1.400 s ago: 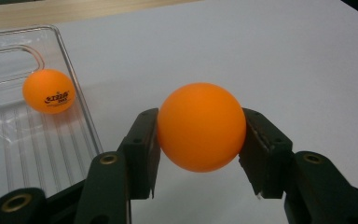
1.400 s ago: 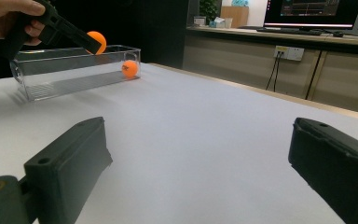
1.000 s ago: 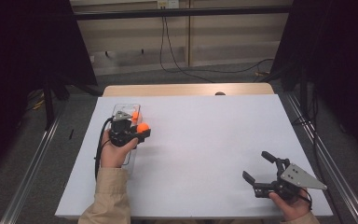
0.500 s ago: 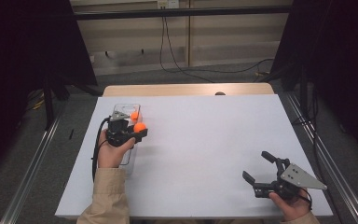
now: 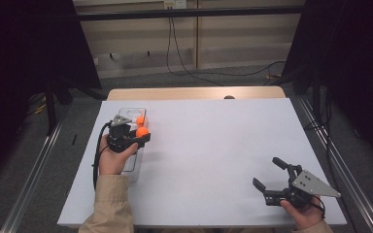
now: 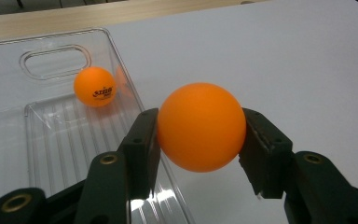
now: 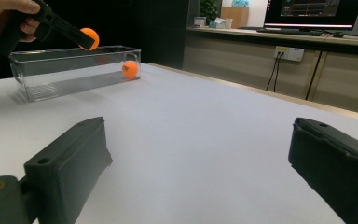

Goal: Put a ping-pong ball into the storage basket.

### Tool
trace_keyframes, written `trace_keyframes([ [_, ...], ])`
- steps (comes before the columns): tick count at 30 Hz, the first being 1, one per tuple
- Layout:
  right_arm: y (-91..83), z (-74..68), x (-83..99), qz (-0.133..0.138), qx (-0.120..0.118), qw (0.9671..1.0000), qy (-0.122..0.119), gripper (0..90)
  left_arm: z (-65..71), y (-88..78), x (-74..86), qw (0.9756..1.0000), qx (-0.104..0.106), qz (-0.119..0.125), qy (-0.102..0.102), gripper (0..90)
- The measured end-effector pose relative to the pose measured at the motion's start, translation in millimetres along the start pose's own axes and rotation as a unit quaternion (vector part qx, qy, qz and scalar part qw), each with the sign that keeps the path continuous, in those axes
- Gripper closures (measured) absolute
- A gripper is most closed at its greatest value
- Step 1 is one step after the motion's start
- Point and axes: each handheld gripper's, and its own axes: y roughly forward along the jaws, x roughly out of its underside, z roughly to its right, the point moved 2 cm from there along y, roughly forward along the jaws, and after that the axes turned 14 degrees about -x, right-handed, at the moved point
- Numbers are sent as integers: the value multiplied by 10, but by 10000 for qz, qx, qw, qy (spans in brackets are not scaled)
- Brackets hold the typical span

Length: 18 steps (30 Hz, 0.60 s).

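Note:
My left gripper (image 5: 141,133) (image 6: 200,128) is shut on an orange ball (image 6: 200,127) (image 5: 142,131) and holds it just above the right wall of a clear plastic box (image 5: 128,165) (image 6: 51,140) at the table's left. A second orange ball (image 6: 94,87) (image 5: 140,120), printed with black lettering, lies inside the box near its far end. From the right gripper view the held ball (image 7: 90,37) hangs over the box (image 7: 70,70), with the other ball (image 7: 130,68) inside. My right gripper (image 5: 271,174) (image 7: 200,154) stands open and empty over the table's front right.
The white table top (image 5: 213,145) stretches wide between the two grippers. A wooden strip (image 5: 194,92) runs along its far edge, with cables on the floor beyond. Desks with monitors (image 7: 307,11) stand far off in the right gripper view.

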Motion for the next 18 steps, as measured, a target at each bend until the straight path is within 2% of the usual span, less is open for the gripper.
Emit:
trace_keyframes([
  [9,1,-1,0,-2,-2,10000,0,40,-38,-18,4,10000,-65,6,26,508],
  [18,1,-2,0,-5,-4,10000,4,40,-83,-42,9,9999,-119,50,-39,508],
])
